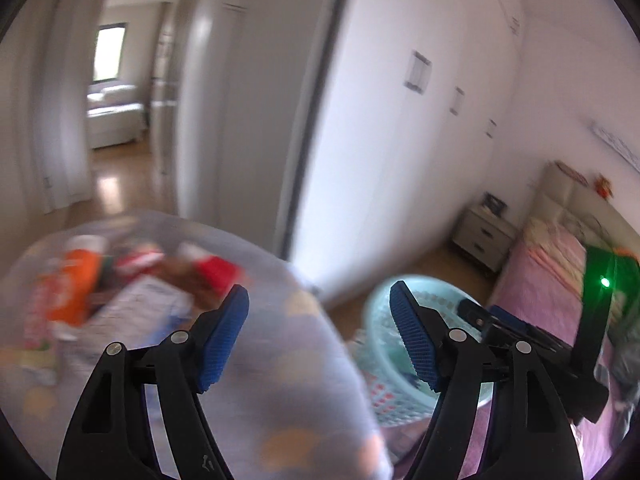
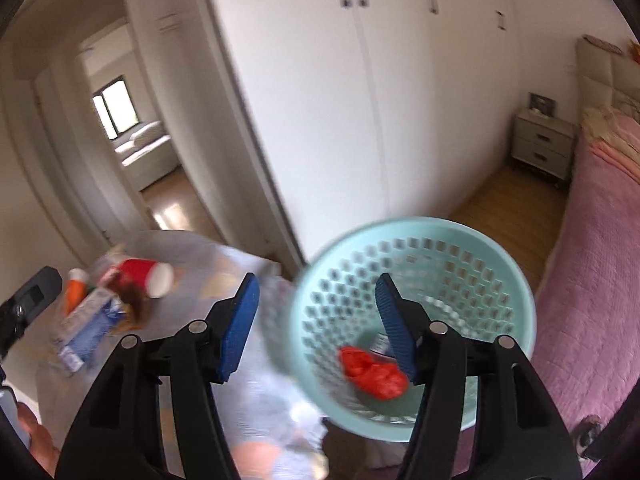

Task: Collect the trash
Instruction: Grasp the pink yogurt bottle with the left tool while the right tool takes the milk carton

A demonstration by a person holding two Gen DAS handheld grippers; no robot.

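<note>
Layout: cloth-covered round table (image 2: 256,384) left, perforated pale-green plastic basket (image 2: 500,264) right.
Red paper cup (image 2: 146,276), orange bottle (image 2: 76,288) and printed flat carton (image 2: 86,320) lie on the table's far left; crumpled red wrapper (image 2: 372,372) in the basket; pink-quilted bed (image 2: 592,280) further right; white wardrobe (image 2: 360,100) behind.

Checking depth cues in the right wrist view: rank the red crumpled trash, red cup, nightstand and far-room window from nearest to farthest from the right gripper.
From the right gripper:
1. Red crumpled trash, in the basket by the right finger.
2. Red cup, lying on the table, left.
3. Nightstand, right, beside the bed.
4. Window, through the doorway, left.
</note>
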